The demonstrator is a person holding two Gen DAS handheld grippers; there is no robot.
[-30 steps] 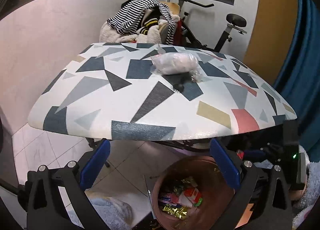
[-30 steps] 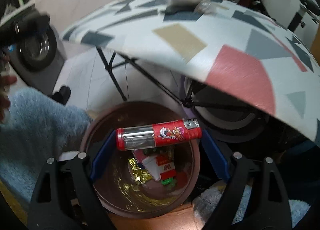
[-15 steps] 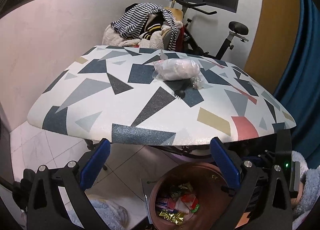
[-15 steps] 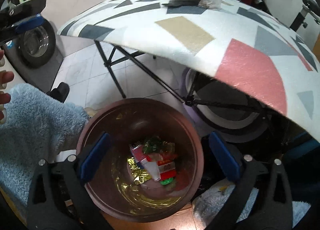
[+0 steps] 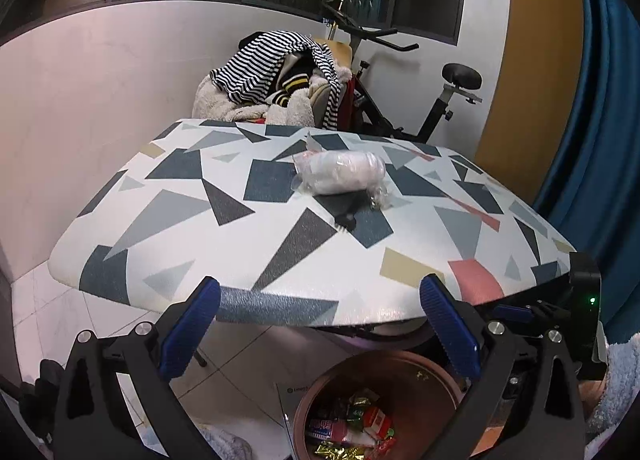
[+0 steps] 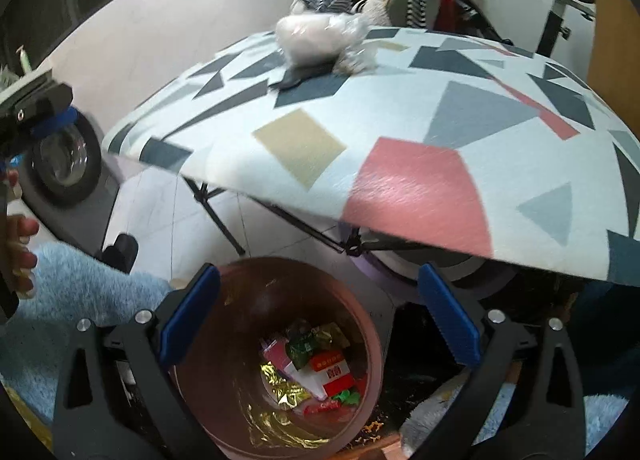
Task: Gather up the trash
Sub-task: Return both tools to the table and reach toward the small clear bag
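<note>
While its cloth top sags at the edges, the bench (image 5: 280,244) spreads widest, a matte white sheet printed with grey, navy, tan and pink angular shapes over thin black folding legs. Behind it, striped and fleecy clothes (image 5: 276,76) heap against an exercise bike (image 5: 440,100). Below the near edge stands the bin (image 6: 360,332), a round, glossy brown tub on pale floor tiles, holding crumpled foil, a red-and-white carton and bright wrappers. On the bench's far half lies a bag (image 5: 340,172), a soft white bundle in crinkled clear plastic, with a small black thing just beside it. The right tongs (image 6: 318,316) tilt down over the bin's mouth; their blue ribbed pads have just been opening and stand wide, nothing between them. The left tongs (image 5: 318,328) point at the bench's near edge, also wide and empty. A fluffy blue sleeve (image 6: 80,292) shows low at the left.
</note>
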